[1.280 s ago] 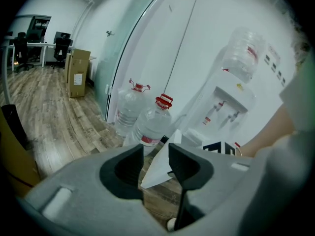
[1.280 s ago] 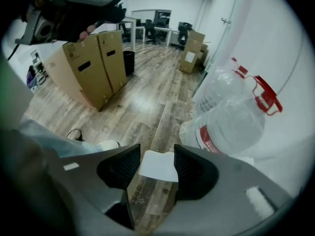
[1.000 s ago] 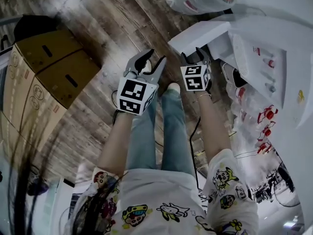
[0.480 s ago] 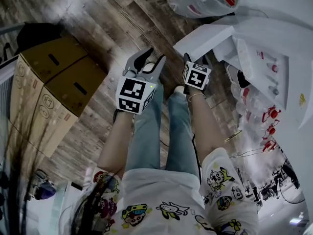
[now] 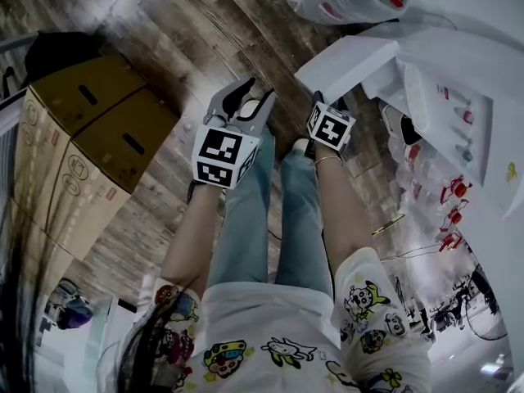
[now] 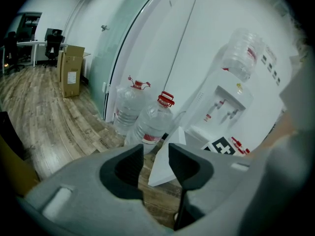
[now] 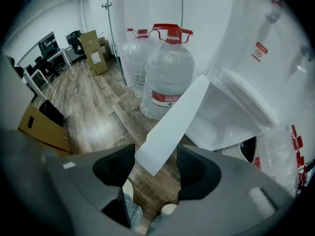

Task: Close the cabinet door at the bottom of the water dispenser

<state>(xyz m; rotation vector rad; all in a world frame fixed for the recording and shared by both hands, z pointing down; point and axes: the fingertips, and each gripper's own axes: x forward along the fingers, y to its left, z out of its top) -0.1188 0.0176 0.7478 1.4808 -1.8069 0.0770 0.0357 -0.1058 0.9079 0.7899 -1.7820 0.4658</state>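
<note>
R claw (image 7: 153, 167) is hanging wide, jaws just closing a bit, w/ cabinet door (image 7: 173, 124) edge showing btwn them, ungripped. L claw (image 6: 155, 162) is hovering open, empty, near door.

Soft light is glaring off the wooden floor (image 5: 131, 11) beyond the left tongs (image 5: 251, 98), while fisheye edges are darkening.

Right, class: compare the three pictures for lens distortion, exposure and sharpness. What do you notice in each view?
Left gripper view: strong fisheye with black vignetted corners, and the glass partition edge bows into an arc. Right gripper view: the same barrel distortion; the water bottle is sharp, while the white cabinet door is nearly washed out. Head view: the wooden floor is dim and the water dispenser is glaringly bright.
</note>
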